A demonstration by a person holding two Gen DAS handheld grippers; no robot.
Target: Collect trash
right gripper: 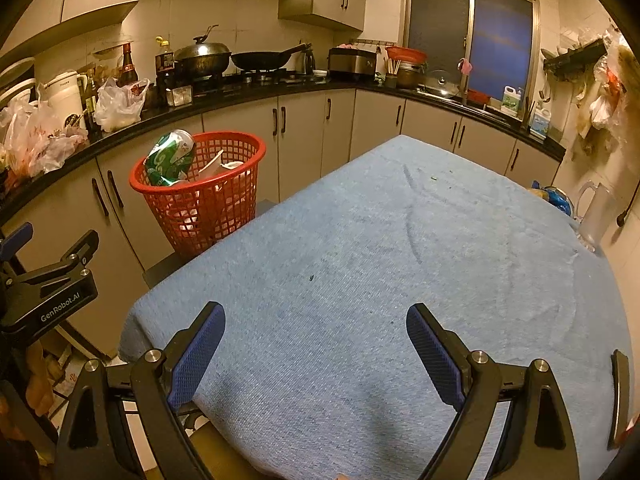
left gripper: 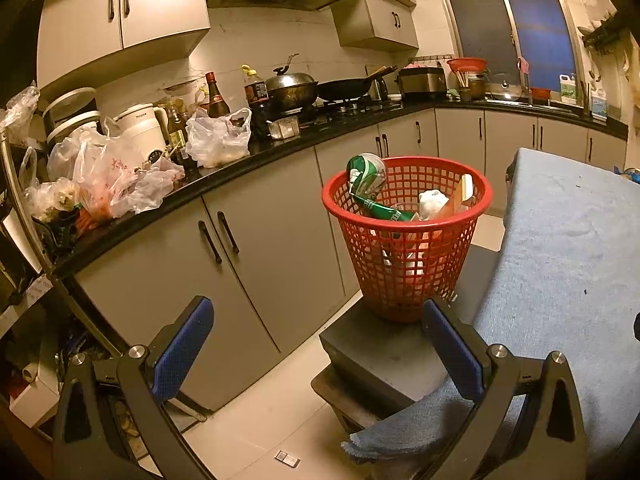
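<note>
- The red mesh wastebasket (left gripper: 406, 236) is found standing on a dark low stand (left gripper: 384, 360), just beside the left edge of the table and in front of the base cabinets (left gripper: 256, 248).
- Inside it, 1 crushed green drink can (right gripper: 170, 158) is seen leaning on the rim; a second green can-like piece (left gripper: 384, 212) lies lower, with crumpled white paper (left gripper: 432, 202) and a flat card-like piece (left gripper: 464, 194) alongside.
- The table is covered by a blue cloth (right gripper: 380, 260). No loose trash is visible on it; only small dark specks are noted. A blue and yellow item (right gripper: 554, 198) and a clear plastic jug (right gripper: 596, 216) sit at its far right edge; whether either counts as trash cannot be told.
- The left gripper (left gripper: 320, 354) is held wide open with nothing between its blue pads, poised near the basket and above the stand.
- The right gripper (right gripper: 316, 354) is likewise spread wide and empty, hovering over the near end of the cloth.
- 1 small flat object (left gripper: 287, 459) is seen on the floor tiles; its nature is unclear.
- Plastic bags (left gripper: 112, 176) crowd the black countertop (left gripper: 280, 144), well apart from the table.
- Judgement: collection from the table appears largely done, with the basket partly filled. What may remain is the floor item and, possibly, the far-edge items.
</note>
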